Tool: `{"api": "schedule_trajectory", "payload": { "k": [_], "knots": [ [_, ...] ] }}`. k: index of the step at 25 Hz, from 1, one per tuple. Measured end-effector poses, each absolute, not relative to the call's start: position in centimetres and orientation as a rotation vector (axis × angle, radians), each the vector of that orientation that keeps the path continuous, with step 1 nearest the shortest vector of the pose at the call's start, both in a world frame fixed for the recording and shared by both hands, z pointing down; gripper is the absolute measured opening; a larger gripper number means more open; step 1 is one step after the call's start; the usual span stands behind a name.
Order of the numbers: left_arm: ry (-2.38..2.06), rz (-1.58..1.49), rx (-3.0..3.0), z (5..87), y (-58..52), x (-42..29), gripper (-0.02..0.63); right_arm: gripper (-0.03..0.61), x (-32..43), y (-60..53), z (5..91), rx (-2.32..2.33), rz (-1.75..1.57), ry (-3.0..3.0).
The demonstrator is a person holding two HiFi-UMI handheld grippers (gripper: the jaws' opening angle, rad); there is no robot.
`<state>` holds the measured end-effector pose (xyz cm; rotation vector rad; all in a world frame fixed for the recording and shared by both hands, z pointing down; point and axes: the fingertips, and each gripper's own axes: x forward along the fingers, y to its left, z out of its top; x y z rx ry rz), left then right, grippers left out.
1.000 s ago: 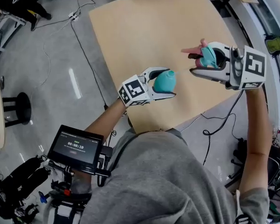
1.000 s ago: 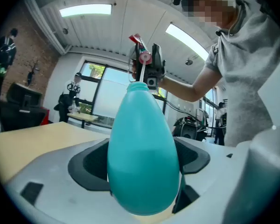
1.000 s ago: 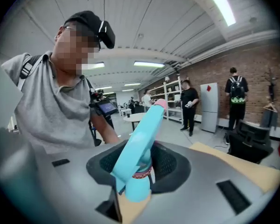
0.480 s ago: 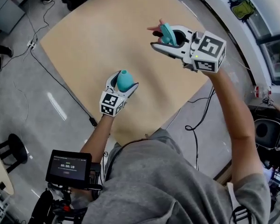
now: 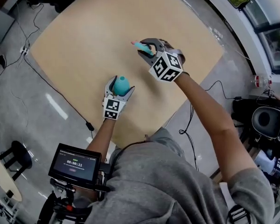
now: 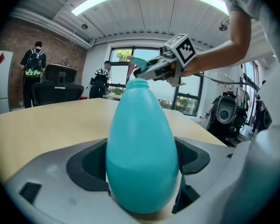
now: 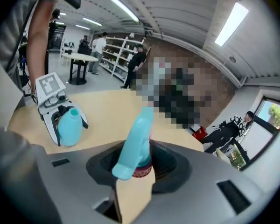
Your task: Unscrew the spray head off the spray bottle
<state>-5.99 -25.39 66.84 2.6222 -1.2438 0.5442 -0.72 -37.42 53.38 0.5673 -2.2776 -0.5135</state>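
A teal spray bottle (image 5: 122, 84) without its head stands upright on the tan table (image 5: 79, 36), and my left gripper (image 5: 120, 88) is shut on its body. The left gripper view shows the bottle (image 6: 141, 148) pinched between both dark pads, with its open neck at the top. My right gripper (image 5: 145, 48) is shut on the detached teal spray head (image 5: 140, 46), beyond the bottle and to its right. In the right gripper view the spray head (image 7: 134, 141) sits between the jaws by its dark red collar, and the bottle (image 7: 69, 129) shows at the left.
A small monitor (image 5: 75, 162) hangs near my body. Cables (image 5: 32, 64) trail over the grey floor left of the table, and chairs and equipment (image 5: 266, 120) stand at the right. People (image 6: 33, 64) stand far off in the room.
Both grippers have come down toward the table. The right gripper with the spray head dropped from high up to just beyond the bottle; the left one lowered the bottle.
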Motion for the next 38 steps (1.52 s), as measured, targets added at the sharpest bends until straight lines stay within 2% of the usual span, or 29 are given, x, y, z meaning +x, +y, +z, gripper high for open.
{"api": "schedule_trajectory", "payload": {
  "k": [7,20,24,27,33,38],
  "knots": [
    [-1.175,0.6,2.697,68.1,-23.0,-5.6,0.4,0.141,-2.8,-32.6,62.9,0.475,-0.457,-2.19],
    [-1.037,0.637,2.752,69.1,-21.9,-4.1,0.402,0.141,-3.7,-29.6,71.8,0.358,-0.409,-2.033],
    [-0.983,0.663,2.74,69.8,-21.4,-4.4,0.427,0.145,-2.5,-29.0,74.4,0.303,-0.348,-2.017],
    [-0.982,0.692,2.719,70.4,-21.0,-5.4,0.43,0.228,-1.6,-28.9,75.7,0.293,-0.291,-2.045],
    [-1.062,0.72,2.72,67.4,-18.4,-9.5,0.43,0.241,1.0,-28.9,73.1,0.406,-0.245,-2.062],
    [-1.281,0.518,2.733,57.8,-12.6,-10.1,0.423,0.242,6.5,-26.0,62.3,0.801,-0.168,-2.281]
  ]
}}
